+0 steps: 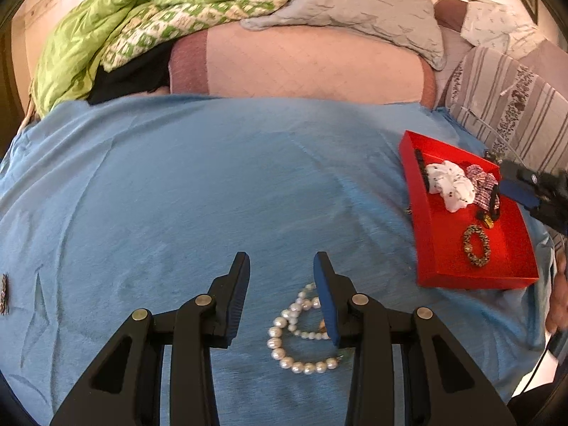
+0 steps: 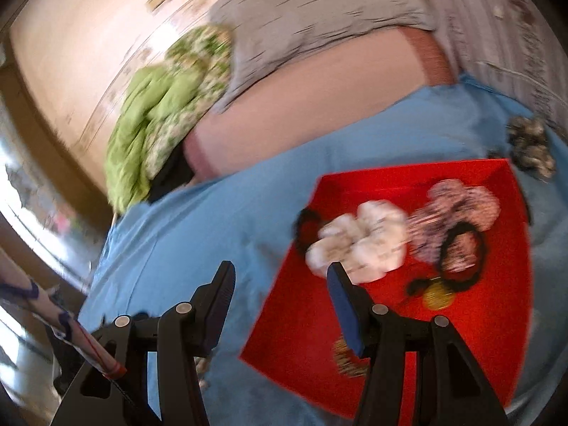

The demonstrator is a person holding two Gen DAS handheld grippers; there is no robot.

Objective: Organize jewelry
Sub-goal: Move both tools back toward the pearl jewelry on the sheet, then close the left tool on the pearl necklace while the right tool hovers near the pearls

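Note:
A white pearl necklace lies coiled on the blue cloth. My left gripper hovers over it, open, with nothing pressed between its pads; its right finger covers part of the pearls. A red tray at the right holds a white scrunchie, a plaid scrunchie, black hair ties and a gold beaded bracelet. My right gripper stands open and empty above the near left corner of the tray. Its view is blurred. That gripper also shows at the tray's far right edge.
A dark and white scrunchie lies on the cloth beyond the tray. A small sparkly piece sits at the cloth's far left edge. Green quilt, grey pillow and striped pillow are piled at the back of the bed.

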